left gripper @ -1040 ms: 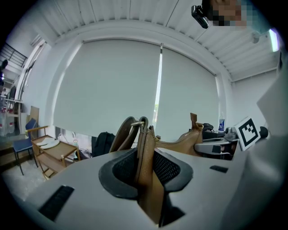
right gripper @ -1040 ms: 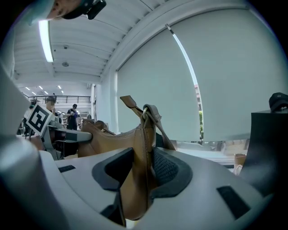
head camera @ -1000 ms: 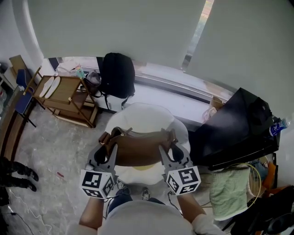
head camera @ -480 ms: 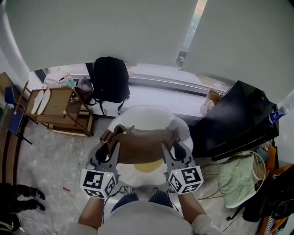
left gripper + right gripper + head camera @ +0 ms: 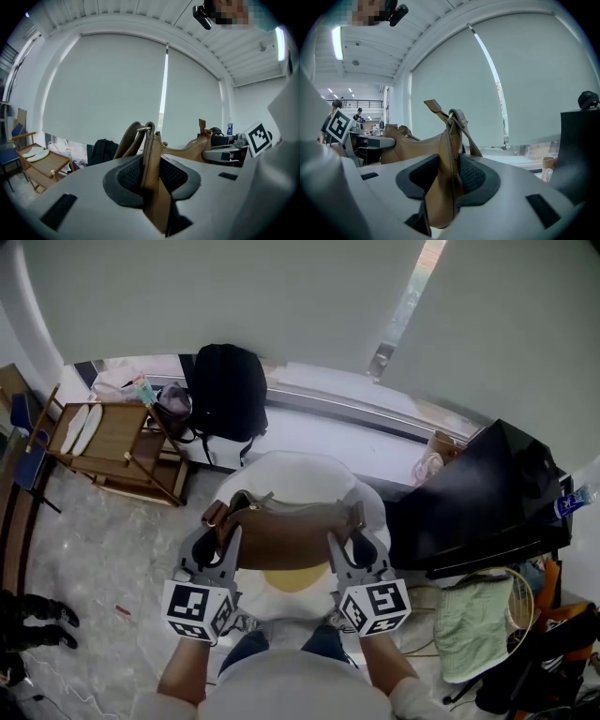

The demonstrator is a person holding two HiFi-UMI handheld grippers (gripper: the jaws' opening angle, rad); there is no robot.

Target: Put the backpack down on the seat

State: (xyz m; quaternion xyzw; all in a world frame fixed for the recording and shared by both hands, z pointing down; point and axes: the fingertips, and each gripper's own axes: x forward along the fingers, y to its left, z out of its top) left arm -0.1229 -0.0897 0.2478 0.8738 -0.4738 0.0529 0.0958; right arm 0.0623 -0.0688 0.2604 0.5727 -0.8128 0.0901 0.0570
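I am holding the brown bag [image 5: 286, 535] with both claws, one at each end. My left gripper [image 5: 217, 542] is pinching the left end of the bag. In the left gripper view its dark pads [image 5: 129, 177] are pressing on the leather from both sides, just under the metal ring [image 5: 148, 125] of the strap. My right gripper [image 5: 349, 542] is pinching the right end in the same way, and the leather is standing upright between its jaws. The bag is hanging level over the white round seat [image 5: 291, 474], above its yellow cushion [image 5: 292, 579]. I cannot tell if its bottom is touching the seat. A black backpack [image 5: 225, 390] is leaning at the window ledge behind the seat.
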